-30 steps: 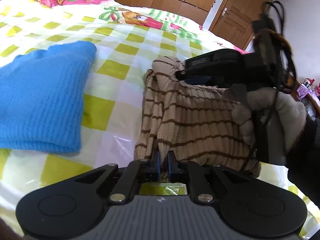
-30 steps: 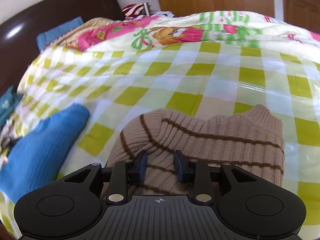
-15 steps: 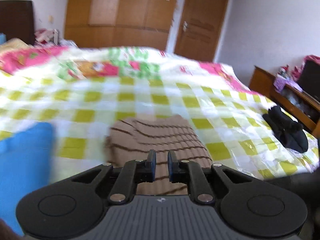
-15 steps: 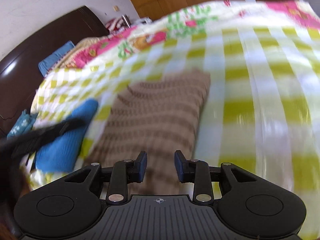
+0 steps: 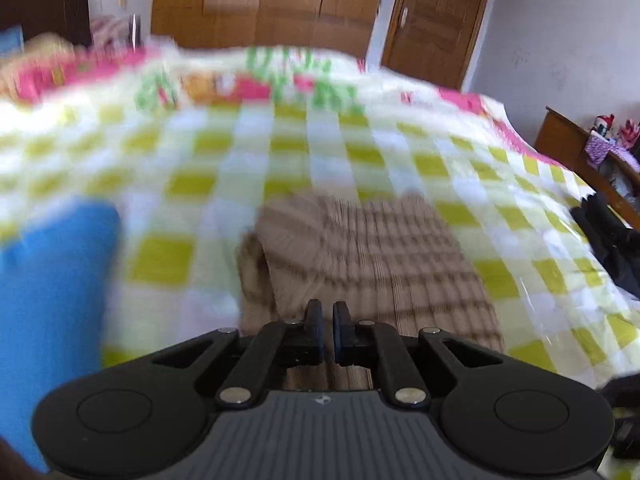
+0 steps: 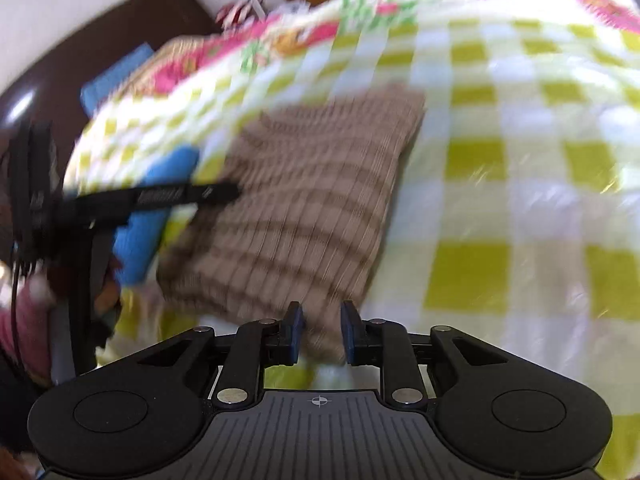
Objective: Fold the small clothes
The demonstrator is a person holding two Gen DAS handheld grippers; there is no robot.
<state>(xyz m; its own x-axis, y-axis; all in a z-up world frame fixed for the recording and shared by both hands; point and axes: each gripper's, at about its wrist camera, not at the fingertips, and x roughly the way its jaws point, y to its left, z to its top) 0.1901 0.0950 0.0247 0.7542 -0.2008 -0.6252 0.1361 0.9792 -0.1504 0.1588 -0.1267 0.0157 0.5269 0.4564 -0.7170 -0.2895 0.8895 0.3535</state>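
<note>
On checked bedspread (image 5: 192, 184), striped sweater (image 6: 304, 200), left gripper (image 5: 328, 320) jaws pressed together, right gripper (image 6: 322, 322) jaws closing, empty, no legible writing.

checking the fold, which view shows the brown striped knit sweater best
The right wrist view: the folded tan ribbed knit sweater with brown stripes shows nearly whole, its outline clear against the yellow-checked bedspread, though blurred. The left wrist view shows the sweater foreshortened, its near edge hidden behind the hand-held gripper, equally blurred.

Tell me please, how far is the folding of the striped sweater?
The brown striped sweater lies in a compact folded rectangle on the checked bedspread. The left gripper is shut, holding nothing; the right gripper has a gap, its jaws just closing, gripping nothing. The blue garment lies beside it.
</note>
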